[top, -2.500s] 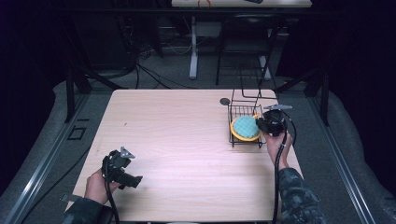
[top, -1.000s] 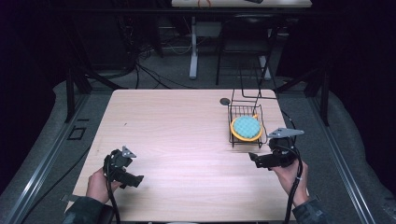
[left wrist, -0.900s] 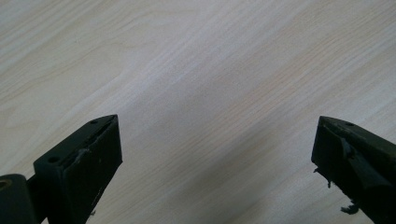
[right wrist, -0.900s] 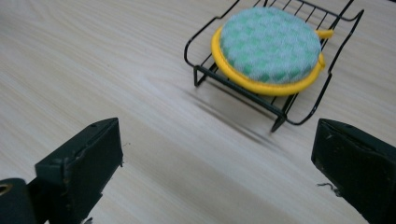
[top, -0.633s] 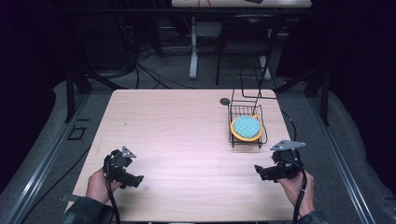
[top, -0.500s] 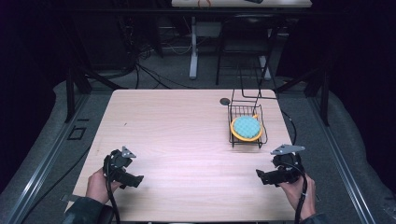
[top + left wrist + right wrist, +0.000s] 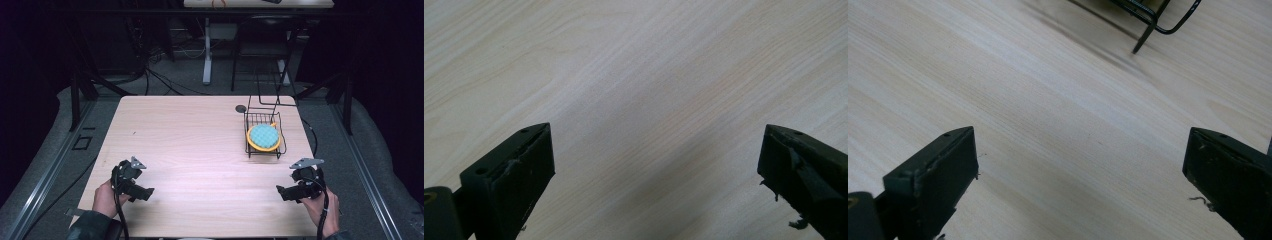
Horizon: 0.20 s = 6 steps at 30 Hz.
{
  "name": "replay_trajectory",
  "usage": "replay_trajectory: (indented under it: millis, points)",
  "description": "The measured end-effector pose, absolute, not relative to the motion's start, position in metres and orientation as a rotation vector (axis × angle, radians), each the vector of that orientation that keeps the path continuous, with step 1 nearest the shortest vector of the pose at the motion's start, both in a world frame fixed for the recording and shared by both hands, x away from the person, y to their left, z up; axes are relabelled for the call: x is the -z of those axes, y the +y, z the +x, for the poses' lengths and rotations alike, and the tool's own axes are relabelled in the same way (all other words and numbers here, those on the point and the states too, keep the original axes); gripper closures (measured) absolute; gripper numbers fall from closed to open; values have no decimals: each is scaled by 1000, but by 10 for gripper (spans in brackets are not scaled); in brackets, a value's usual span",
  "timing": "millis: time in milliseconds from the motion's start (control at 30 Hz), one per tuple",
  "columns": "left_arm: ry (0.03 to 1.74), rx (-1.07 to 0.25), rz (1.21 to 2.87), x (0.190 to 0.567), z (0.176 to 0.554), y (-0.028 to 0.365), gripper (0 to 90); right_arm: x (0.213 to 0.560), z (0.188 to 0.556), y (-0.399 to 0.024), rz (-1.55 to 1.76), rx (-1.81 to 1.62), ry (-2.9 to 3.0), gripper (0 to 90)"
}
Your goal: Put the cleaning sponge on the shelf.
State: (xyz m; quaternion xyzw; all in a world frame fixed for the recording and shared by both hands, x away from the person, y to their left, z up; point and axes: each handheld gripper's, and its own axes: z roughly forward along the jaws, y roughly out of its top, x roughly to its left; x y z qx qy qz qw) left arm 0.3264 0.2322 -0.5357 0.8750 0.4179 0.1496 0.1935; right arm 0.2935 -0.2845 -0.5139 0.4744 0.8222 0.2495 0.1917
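1. High view: a black wire basket stands near the far right corner of the counter, and in it lies a yellow plate topped by a round teal sponge.
2. The right claw hangs over the counter's near edge, nearer the person than the basket and well apart from it. In the right gripper view its jaws stand wide apart with bare wood between them, and one foot of the basket shows beyond.
3. The left claw sits far to the left of the basket, at the near left corner. The left gripper view shows it spread too, pinching nothing.
4. Judging by this, the loading step looks finished: plate and sponge rest inside the basket, and both hands wait empty.
5. Any further move would call for the right claw to travel forward to the basket, staying spread until it straddles the rim or the handle.
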Motion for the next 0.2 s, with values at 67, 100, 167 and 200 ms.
replay_trajectory:
  millis: [67,100,167,200]
  points:
    - [1173,-415,2455,536,327,232,19,514,294,-285,1331,-696,2314,8]
    - [1173,-414,2457,536,327,232,19,514,294,-284,1329,-694,2312,8]
    - [1175,-411,2459,536,327,232,19,514,293,-285,1324,-688,2314,10]
    - [1175,-411,2459,535,327,232,19,513,293,-285,1324,-688,2314,10]
